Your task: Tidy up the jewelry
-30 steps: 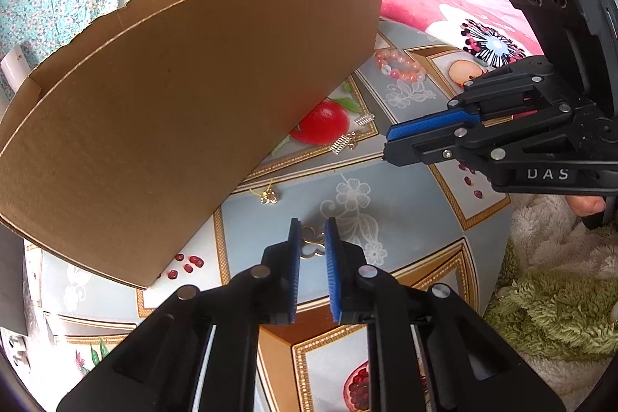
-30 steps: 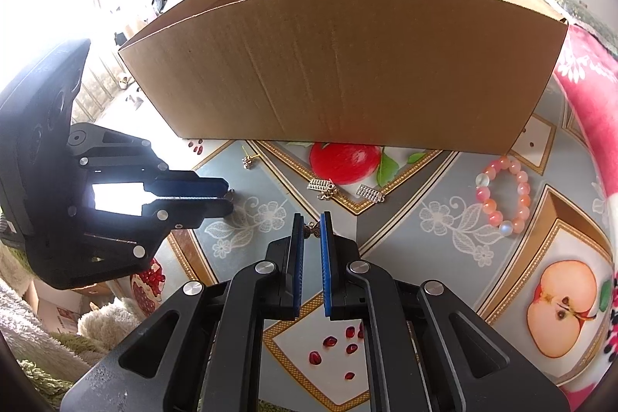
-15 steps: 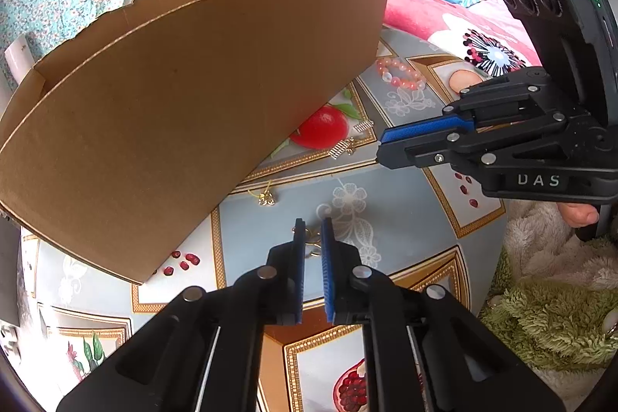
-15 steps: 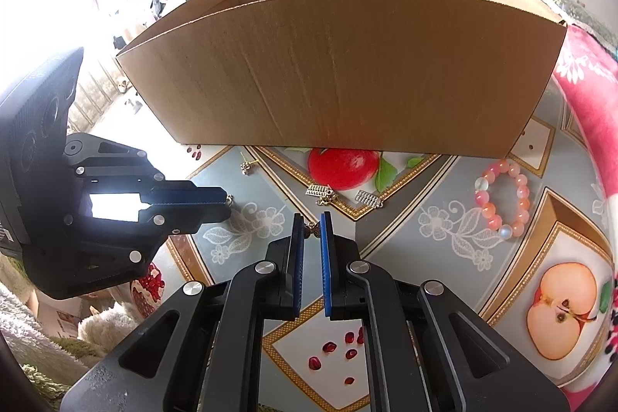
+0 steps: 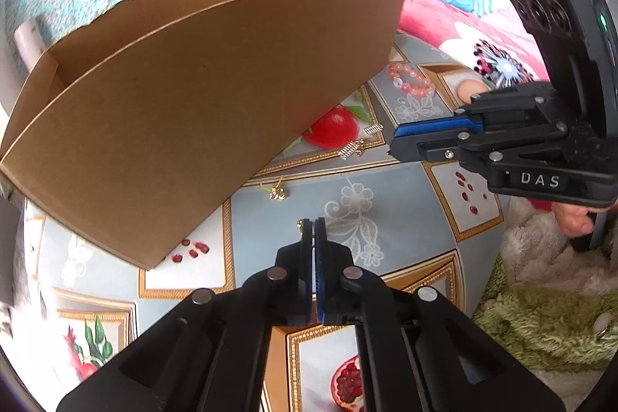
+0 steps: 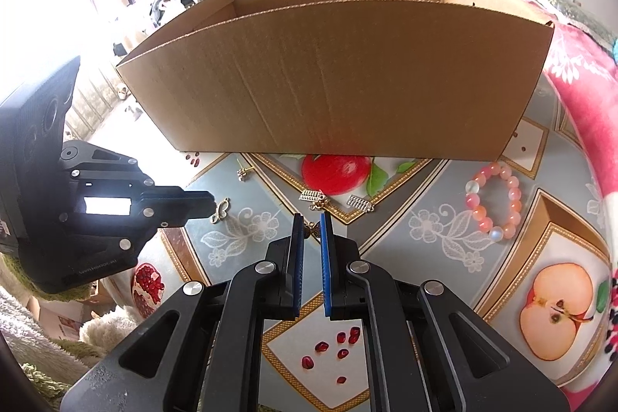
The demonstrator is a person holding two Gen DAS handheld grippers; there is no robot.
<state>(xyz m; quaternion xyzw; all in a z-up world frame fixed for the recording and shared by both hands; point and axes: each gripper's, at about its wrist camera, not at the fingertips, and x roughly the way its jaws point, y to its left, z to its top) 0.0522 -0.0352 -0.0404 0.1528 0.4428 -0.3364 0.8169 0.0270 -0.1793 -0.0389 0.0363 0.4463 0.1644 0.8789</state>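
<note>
Jewelry sorting on a fruit-patterned vinyl tablecloth: the left gripper, jaws just closed, pinches a small gold figure-eight charm by one end, its long axis running away from the fingers. The right gripper clamps a tiny bronze butterfly charm at its tips. An open brown cardboard box stands just beyond both; a pink bead bracelet lies to the right, in a cluttered bedroom.

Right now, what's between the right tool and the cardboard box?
Right wrist view: a silver ribbed charm lies on the tablecloth just ahead of the right tool, short of the cardboard box.
</note>
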